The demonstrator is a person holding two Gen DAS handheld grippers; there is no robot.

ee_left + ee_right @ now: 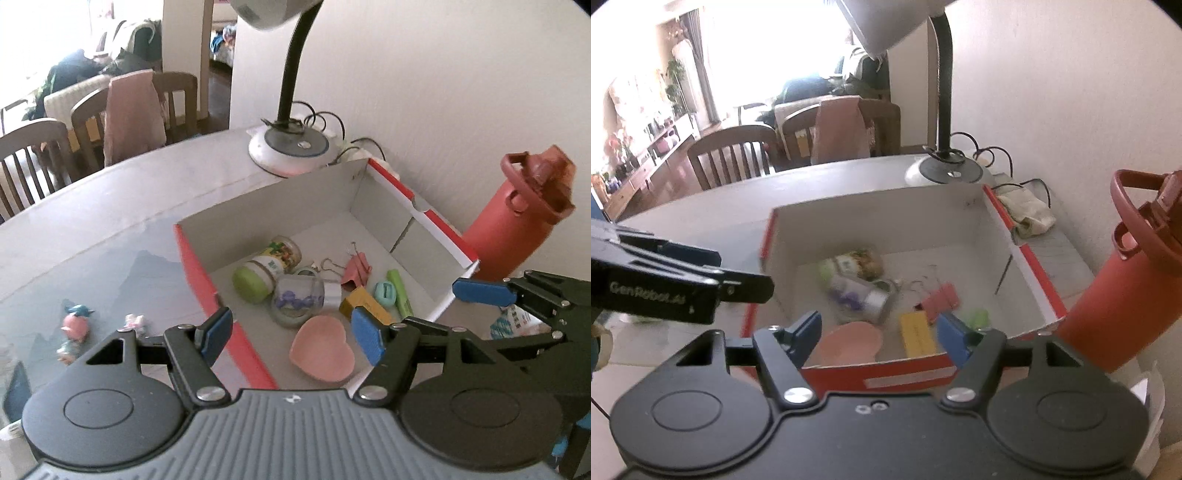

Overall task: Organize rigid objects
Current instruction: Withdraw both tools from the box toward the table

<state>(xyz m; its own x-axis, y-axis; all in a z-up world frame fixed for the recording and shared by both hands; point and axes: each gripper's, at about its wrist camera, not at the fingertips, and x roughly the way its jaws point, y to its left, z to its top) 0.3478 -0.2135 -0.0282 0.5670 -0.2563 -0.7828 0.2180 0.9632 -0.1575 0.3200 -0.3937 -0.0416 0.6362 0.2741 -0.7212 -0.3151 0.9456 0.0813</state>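
Note:
A red-and-white cardboard box (pixel 388 192) (pixel 1027 266) sits on the table. In it lie a pink heart dish (pixel 323 349) (pixel 849 341), two small jars (pixel 266 269), a clear jar with purple bits (pixel 297 301), a pink binder clip (pixel 356 269) (pixel 940 301), a yellow box (pixel 365 306) (pixel 918 334), a green highlighter (pixel 400 291) and a teal sharpener (pixel 386 293). My left gripper (pixel 291 334) is open and empty over the box's near corner. My right gripper (pixel 877 334) is open and empty at the box's near wall. It also shows in the left wrist view (pixel 484 291).
A red water bottle (pixel 517 221) (pixel 1123 280) stands right of the box. A desk lamp (pixel 288 147) (pixel 945 170) with cords stands behind it. Small toy figures (pixel 74 328) lie on the table to the left. Wooden chairs (pixel 33 155) stand beyond the table's far edge.

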